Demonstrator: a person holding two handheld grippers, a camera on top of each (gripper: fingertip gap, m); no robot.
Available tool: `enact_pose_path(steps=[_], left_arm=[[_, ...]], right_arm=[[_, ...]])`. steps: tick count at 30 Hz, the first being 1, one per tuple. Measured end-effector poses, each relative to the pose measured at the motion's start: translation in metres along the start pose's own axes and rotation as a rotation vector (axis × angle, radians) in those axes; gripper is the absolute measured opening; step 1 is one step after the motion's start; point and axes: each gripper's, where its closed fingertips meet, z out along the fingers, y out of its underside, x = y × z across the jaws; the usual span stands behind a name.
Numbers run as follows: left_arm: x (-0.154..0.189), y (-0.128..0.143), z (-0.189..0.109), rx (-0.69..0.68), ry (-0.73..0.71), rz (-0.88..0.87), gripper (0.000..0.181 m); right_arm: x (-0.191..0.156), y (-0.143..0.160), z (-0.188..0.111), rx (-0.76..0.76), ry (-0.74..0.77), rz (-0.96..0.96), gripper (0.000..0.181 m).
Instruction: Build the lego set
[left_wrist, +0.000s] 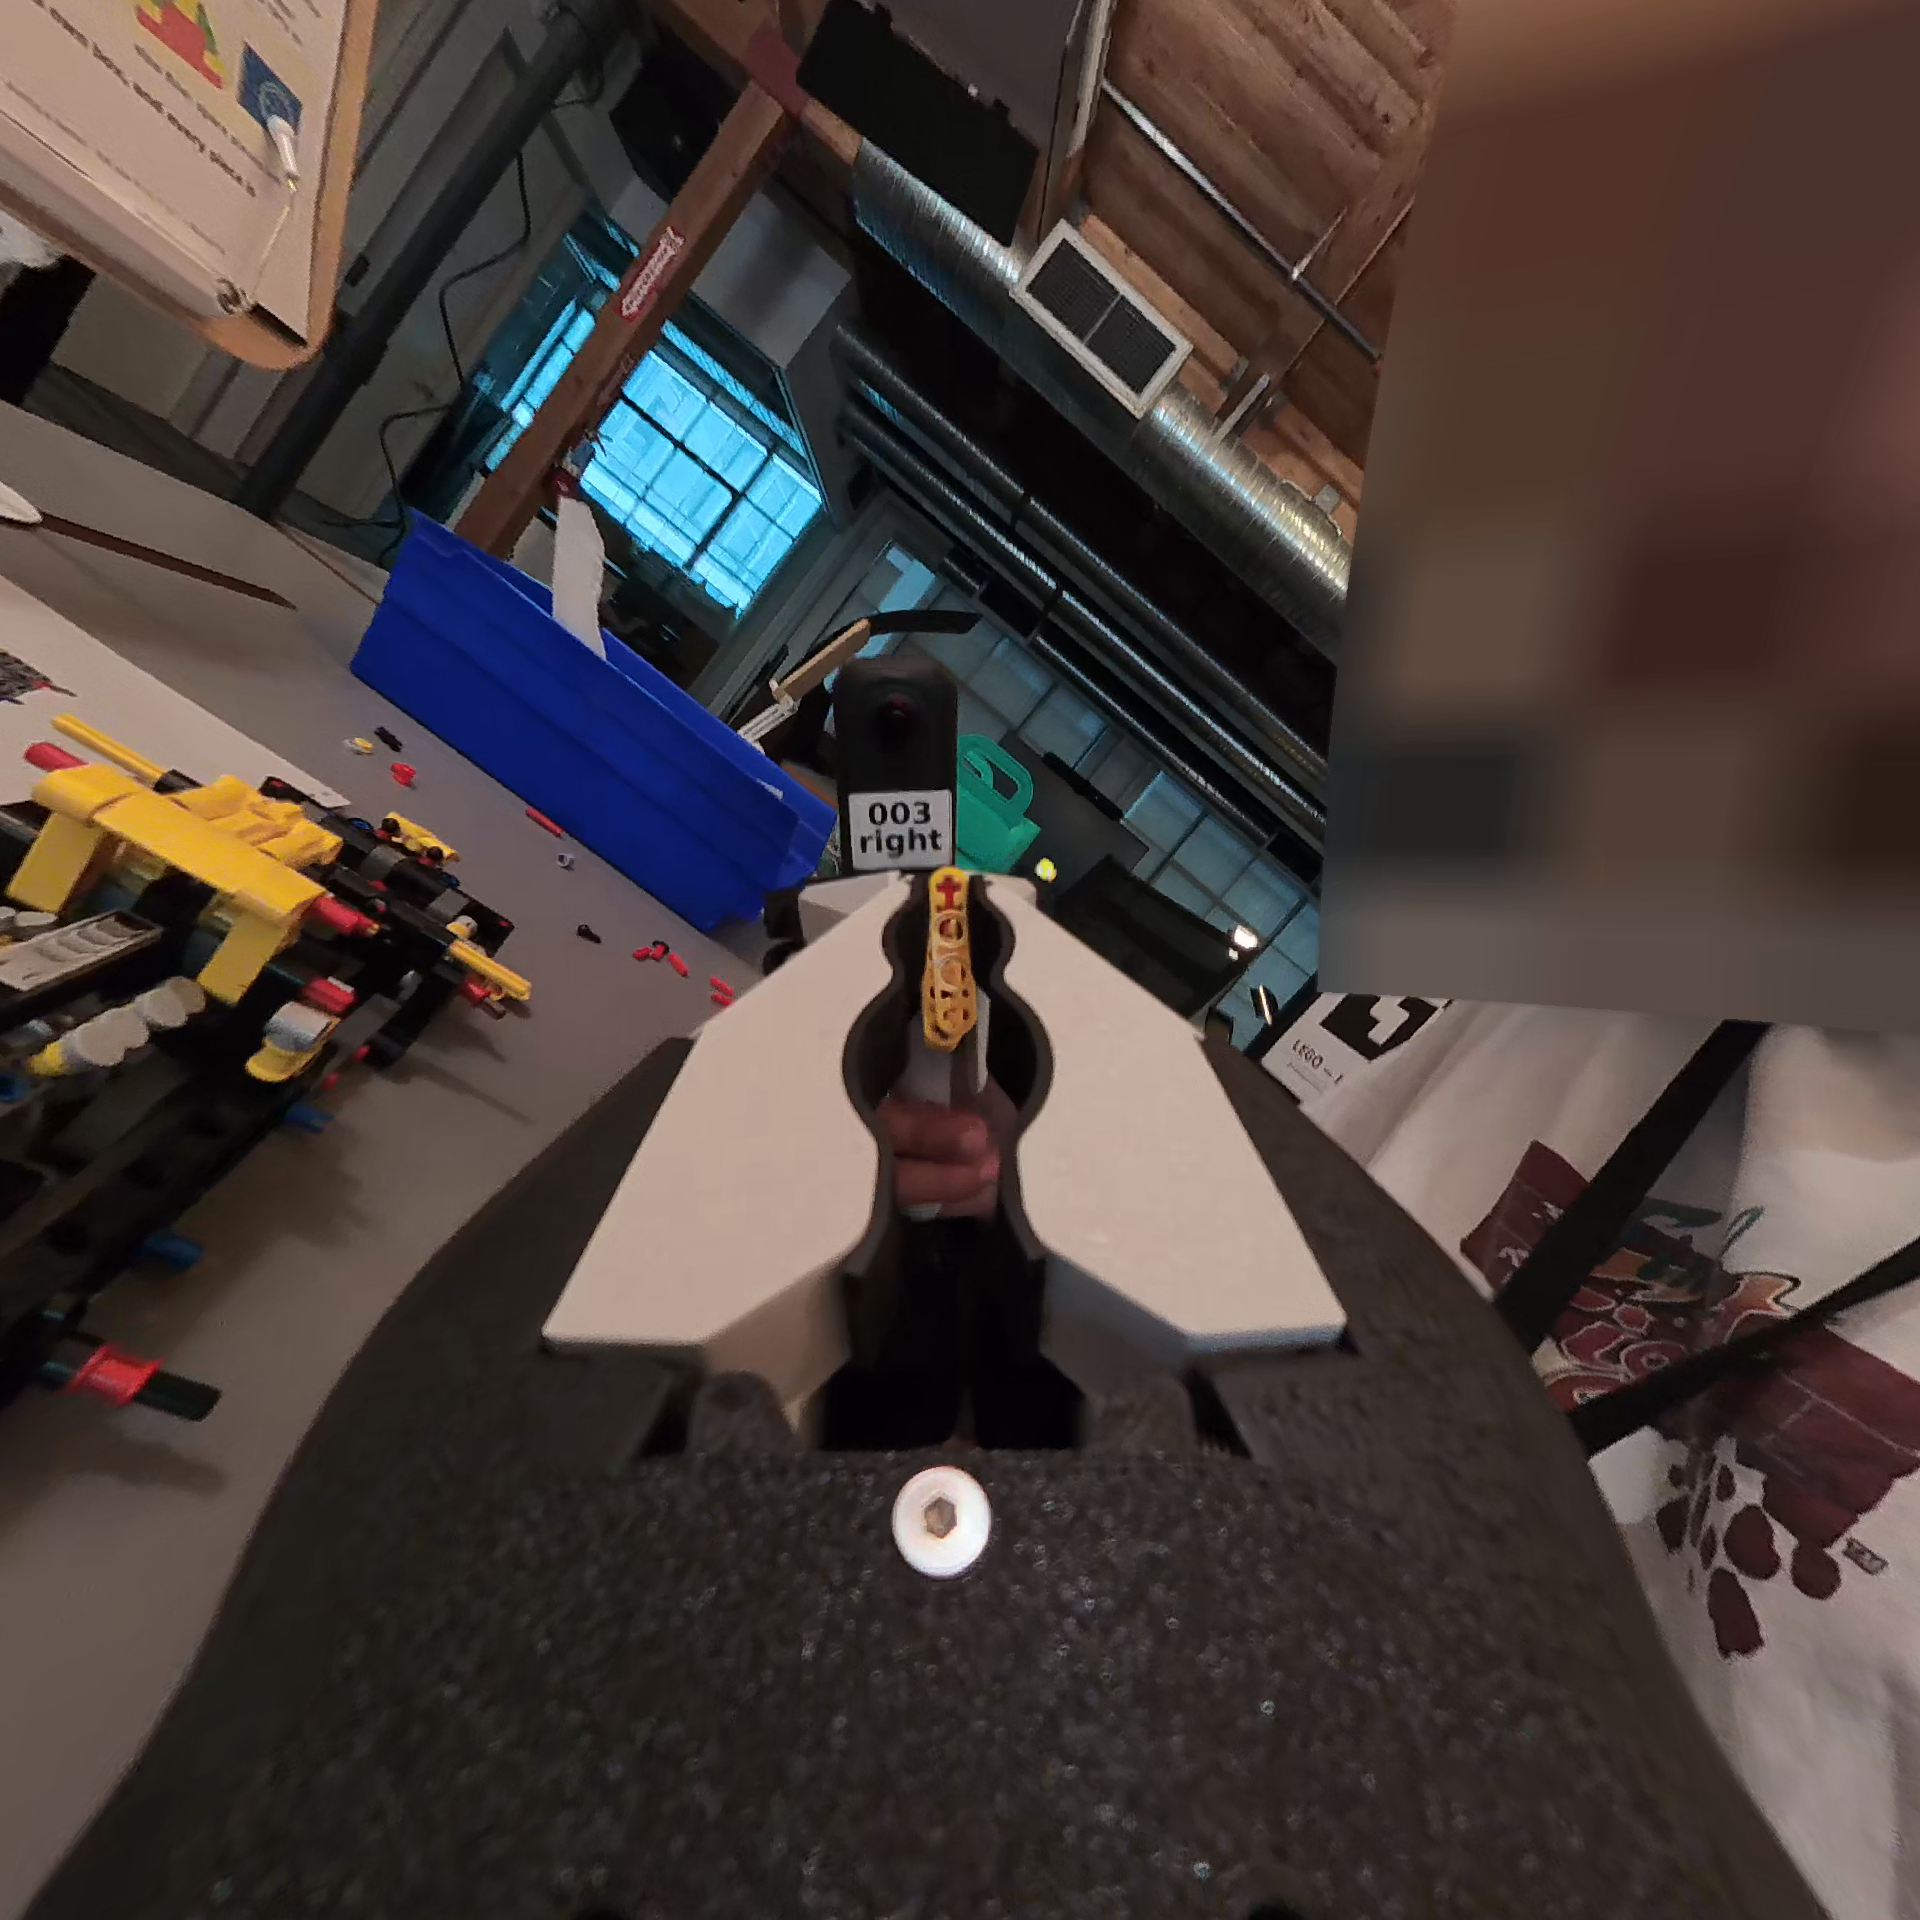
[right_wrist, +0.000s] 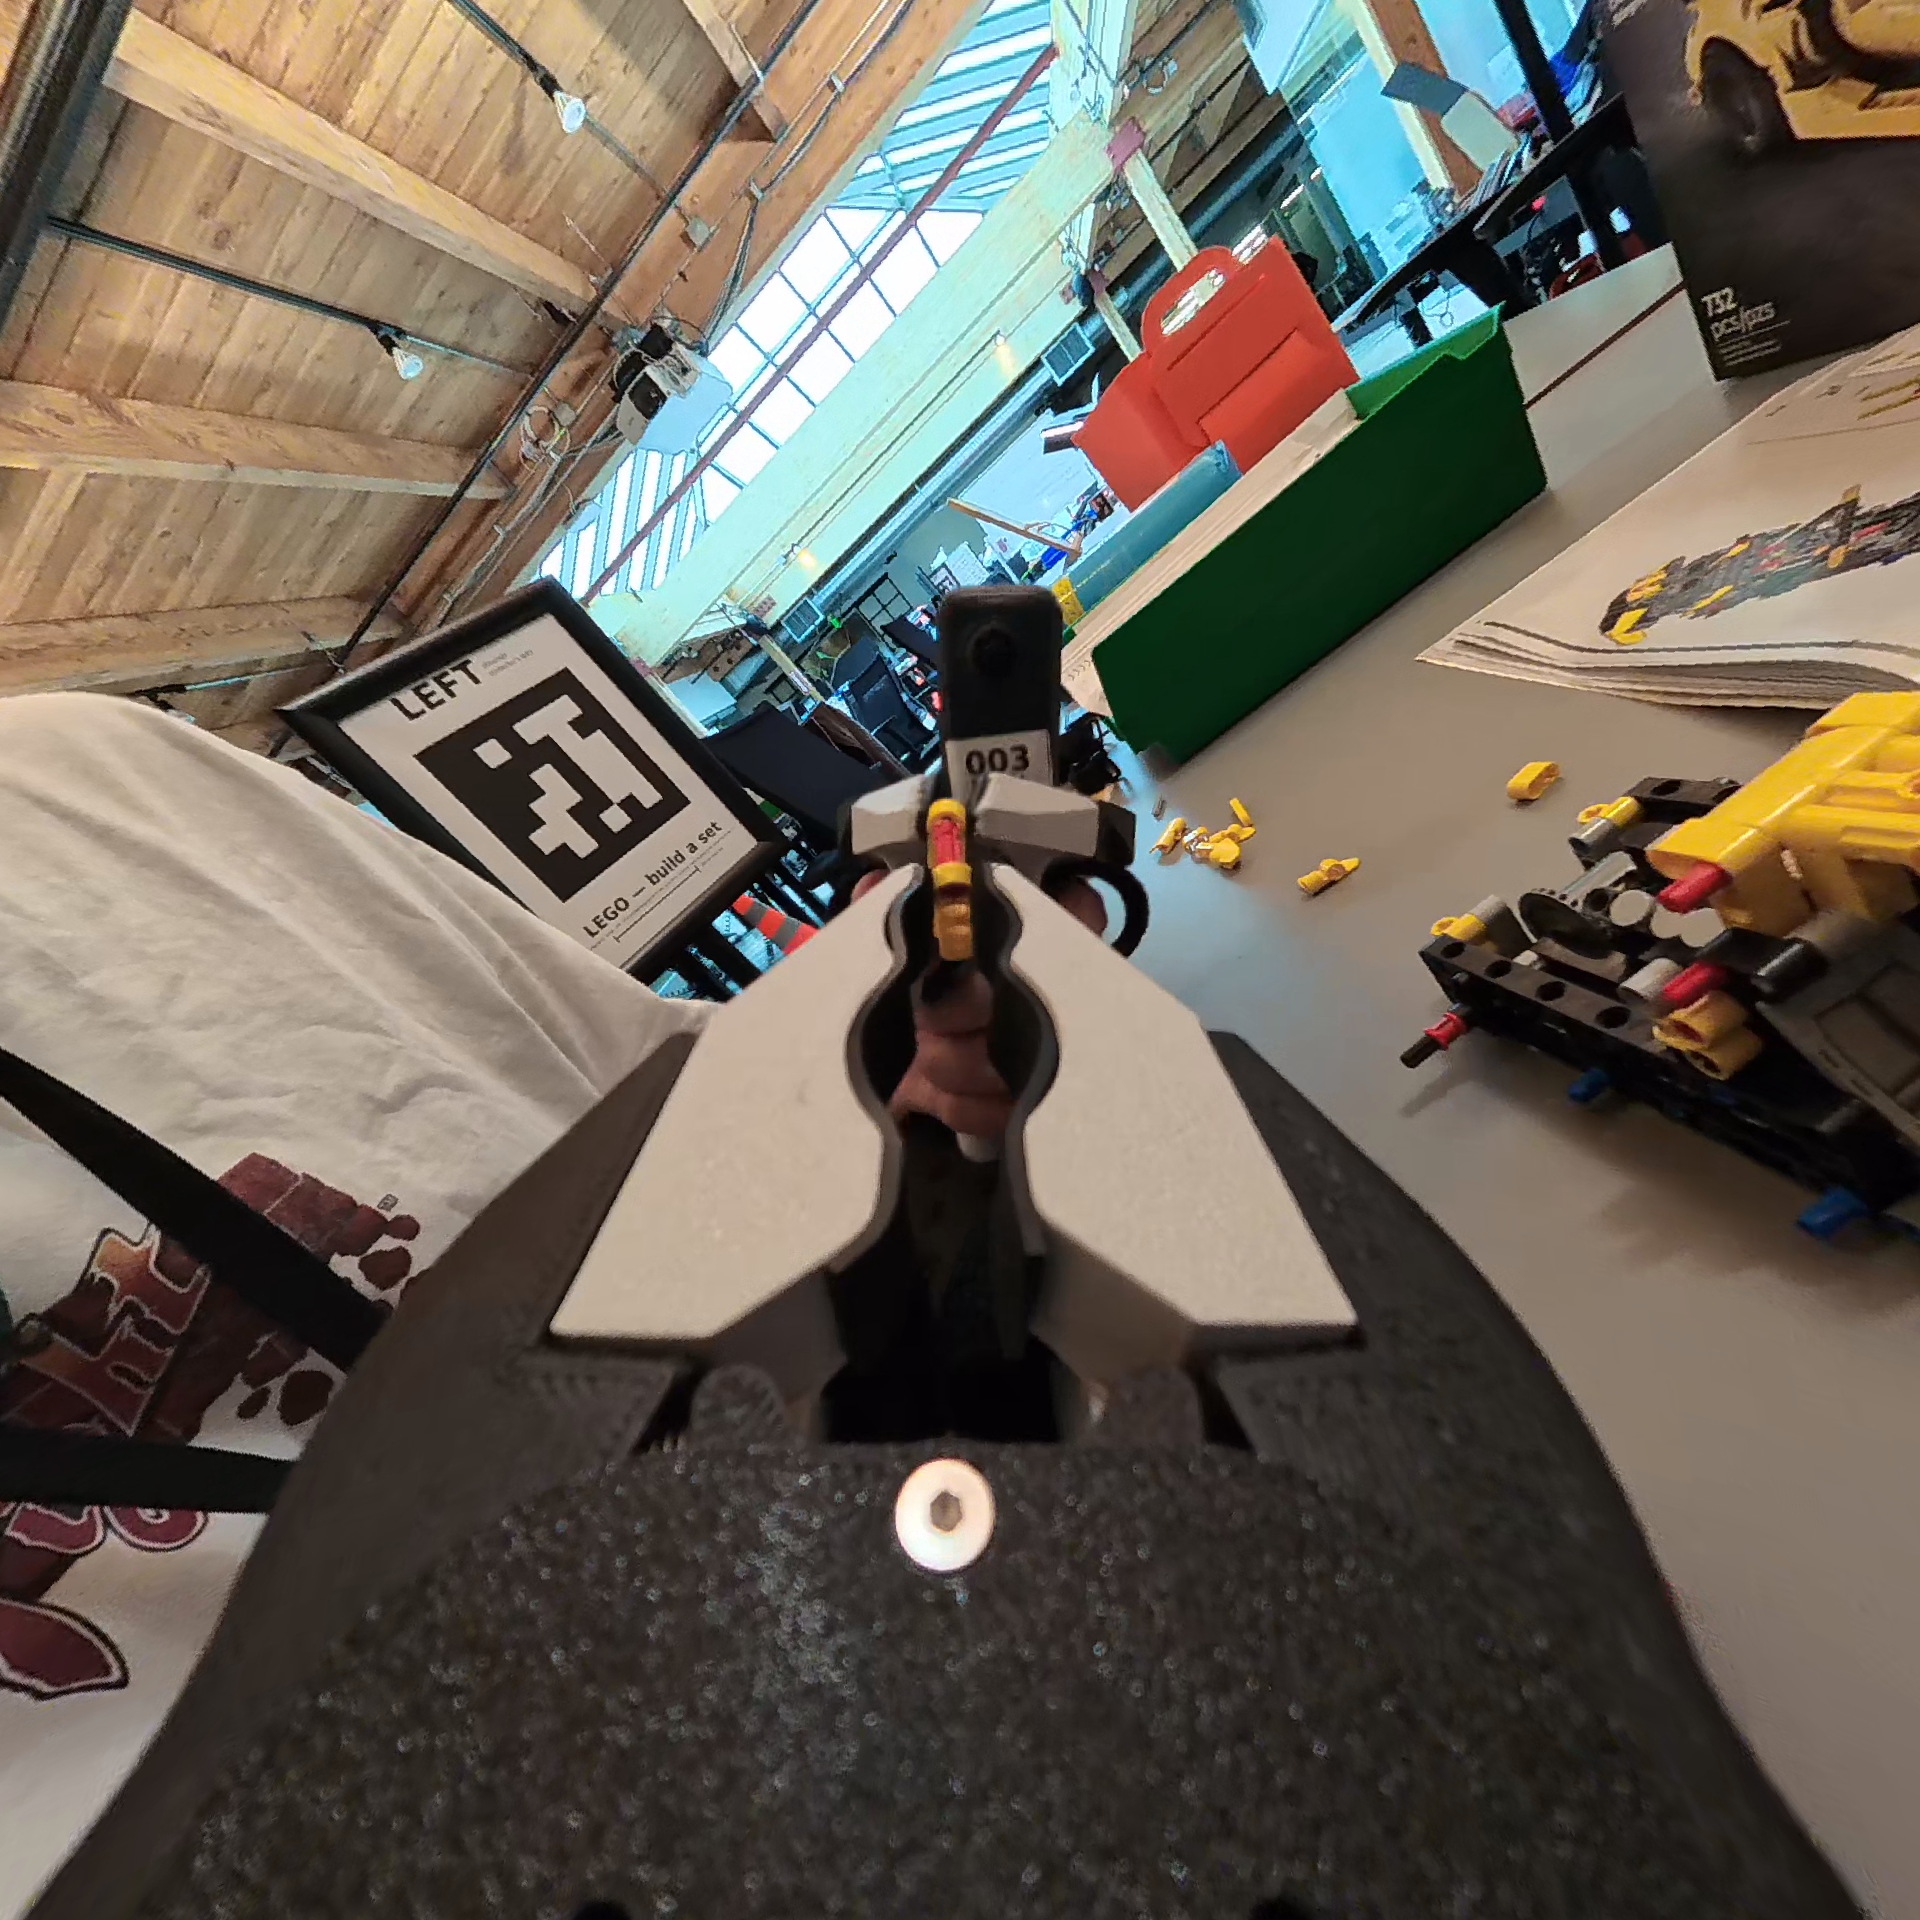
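The small yellow piece with a red pin is up in the air, pinched between both grippers, which point at each other. Its long side runs straight from one to the other. The left gripper is clenched on it, and the right gripper grips the other end. The yellow-and-black car model sits on the desk off to the side, nearer the right gripper.

Timber plank ceiling with beams and track lights; ribbed metal ducts; gridded windows admitting blue daylight; grey table.
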Motion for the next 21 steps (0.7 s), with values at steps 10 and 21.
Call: enact_pose_path(steps=[10, 21], left_arm=[[-0.001, 0.016, -0.012, -0.208, 0.040, 0.042, 0.007], [-0.007, 0.008, -0.008, -0.129, 0.002, 0.039, 0.008]], right_arm=[[0.003, 0.018, 0.003, -0.097, 0.020, -0.023, 0.006], [0.009, 0.012, 0.005, -0.063, 0.048, -0.016, 0.006]])
